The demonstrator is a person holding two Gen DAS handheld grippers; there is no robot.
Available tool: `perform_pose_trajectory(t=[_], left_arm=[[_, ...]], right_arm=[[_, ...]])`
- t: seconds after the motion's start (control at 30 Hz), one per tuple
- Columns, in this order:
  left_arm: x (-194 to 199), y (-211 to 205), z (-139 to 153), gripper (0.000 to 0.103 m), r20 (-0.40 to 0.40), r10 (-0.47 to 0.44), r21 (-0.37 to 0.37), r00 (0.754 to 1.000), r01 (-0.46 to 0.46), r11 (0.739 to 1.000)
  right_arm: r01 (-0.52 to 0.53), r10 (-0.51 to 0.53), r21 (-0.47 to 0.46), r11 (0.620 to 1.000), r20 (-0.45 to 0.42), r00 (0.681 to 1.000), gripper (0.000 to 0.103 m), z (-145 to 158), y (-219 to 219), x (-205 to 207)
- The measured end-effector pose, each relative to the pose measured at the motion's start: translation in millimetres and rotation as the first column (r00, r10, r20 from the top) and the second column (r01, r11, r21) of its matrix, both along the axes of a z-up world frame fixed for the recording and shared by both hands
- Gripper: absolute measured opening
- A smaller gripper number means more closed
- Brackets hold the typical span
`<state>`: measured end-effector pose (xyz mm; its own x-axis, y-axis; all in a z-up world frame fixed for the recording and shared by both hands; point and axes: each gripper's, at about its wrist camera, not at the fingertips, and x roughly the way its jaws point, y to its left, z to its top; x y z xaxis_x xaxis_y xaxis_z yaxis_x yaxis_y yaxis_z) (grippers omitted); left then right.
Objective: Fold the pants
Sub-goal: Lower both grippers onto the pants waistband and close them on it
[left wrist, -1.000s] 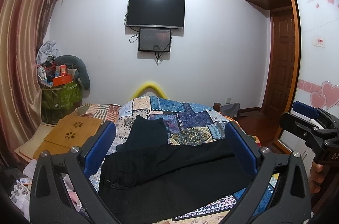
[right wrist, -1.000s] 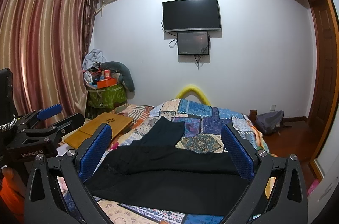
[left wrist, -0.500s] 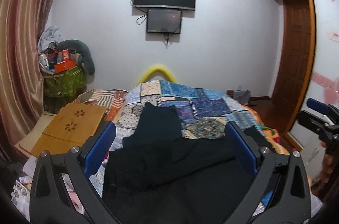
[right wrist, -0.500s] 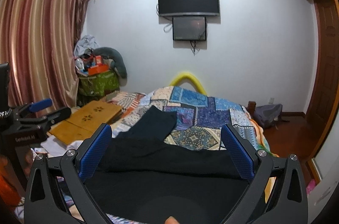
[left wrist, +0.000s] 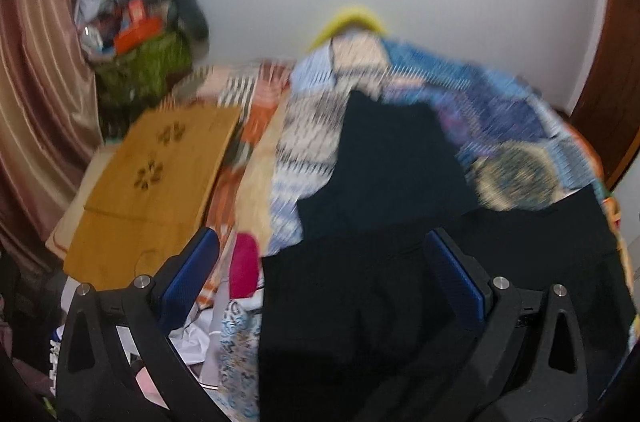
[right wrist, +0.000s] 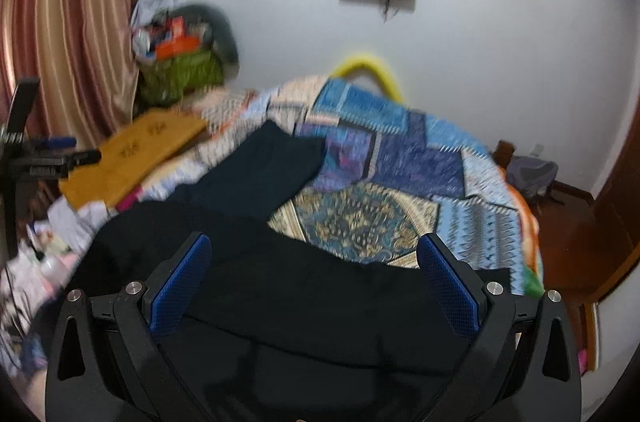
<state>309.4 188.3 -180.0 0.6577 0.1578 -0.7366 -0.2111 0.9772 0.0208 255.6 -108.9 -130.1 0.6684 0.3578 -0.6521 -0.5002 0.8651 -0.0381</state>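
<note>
Black pants [left wrist: 360, 302] lie spread across the near end of a bed with a patchwork quilt [left wrist: 500, 126]; one leg [left wrist: 392, 158] runs away toward the headboard, the other stretches right. My left gripper [left wrist: 320, 262] hovers open just above the waist end, nothing between its blue pads. In the right wrist view the same pants [right wrist: 304, 294] fill the foreground, and my right gripper [right wrist: 314, 266] stands open over the sideways leg. The left gripper [right wrist: 52, 150] also shows at the left edge there. Both views are motion-blurred.
A wooden lap table [left wrist: 152, 174] lies left of the bed, with loose clothes [left wrist: 240, 302] beside it. A green basket [left wrist: 140, 66] piled with items stands by the curtain [left wrist: 36, 82]. A yellow hoop [right wrist: 368, 70] rises behind the bed. A wooden door [right wrist: 616, 214] stands at the right.
Both grippers have tilted down and moved closer to the pants, so the wall screens slid toward the top of the views. Their jaws stay wide apart.
</note>
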Motion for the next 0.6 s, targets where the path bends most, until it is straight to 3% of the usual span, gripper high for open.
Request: perform_pose_trajectory(t=[0.07, 0.17, 0.27, 0.37, 0.47, 0.6], left_arm=[[16, 19, -28, 0.102, -0.076, 0.021, -0.042, 0.997, -0.024, 0.999], [30, 33, -62, 0.086, -0.156, 0.028, -0.098, 0.987, -0.044, 0.994], [44, 42, -98, 0.08, -0.235, 0.018, -0.151, 0.972, -0.055, 0.987], [57, 44, -121, 0.073, -0.285, 0.013, -0.161, 0.958, -0.061, 0.985], [69, 46, -137, 0.065, -0.317, -0.006, -0.187, 0.948, -0.056, 0.981], [79, 48, -146, 0.056, -0.323, -0.017, -0.199, 0.946, -0.05, 0.979]], right_arm=[[-0.024, 0.023, -0.031, 0.999, -0.029, 0.999, 0.101, -12, 4, 15], [-0.07, 0.065, -0.048, 0.996, -0.094, 0.993, 0.101, -30, 8, 37], [-0.111, 0.1, -0.064, 0.992, -0.157, 0.983, 0.1, -49, 13, 63], [-0.136, 0.115, -0.087, 0.987, -0.208, 0.971, 0.1, -67, 20, 87], [-0.177, 0.142, -0.11, 0.978, -0.268, 0.953, 0.091, -85, 28, 107], [-0.221, 0.183, -0.07, 0.973, -0.356, 0.917, 0.084, -101, 37, 119]])
